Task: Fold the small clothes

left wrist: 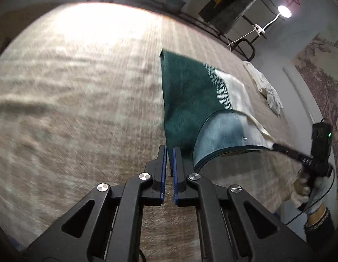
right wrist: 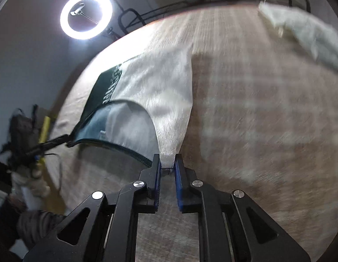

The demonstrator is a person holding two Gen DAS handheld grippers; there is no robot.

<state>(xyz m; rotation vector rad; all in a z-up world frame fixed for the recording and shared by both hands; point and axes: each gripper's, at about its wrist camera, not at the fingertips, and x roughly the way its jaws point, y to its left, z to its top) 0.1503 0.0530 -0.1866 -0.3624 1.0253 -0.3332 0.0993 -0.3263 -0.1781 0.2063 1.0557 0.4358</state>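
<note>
A small green and white garment (left wrist: pixel 186 100) hangs stretched above a beige cloth-covered table (left wrist: pixel 81 87). My left gripper (left wrist: pixel 169 152) is shut on its green corner. My right gripper (right wrist: pixel 168 160) is shut on its white corner (right wrist: pixel 169 109). The hem between the two corners sags open and shows the pale inside (left wrist: pixel 225 135). The right gripper also shows in the left wrist view (left wrist: pixel 276 146) at the far right. The left gripper also shows in the right wrist view (right wrist: pixel 68 140) at the far left.
A crumpled white garment (left wrist: pixel 267 87) lies at the table's far right edge; it also shows in the right wrist view (right wrist: pixel 304 35). A ring light (right wrist: pixel 86 14) and a small lamp (left wrist: pixel 283 11) stand beyond the table. A dark metal rack (left wrist: pixel 234 6) is behind.
</note>
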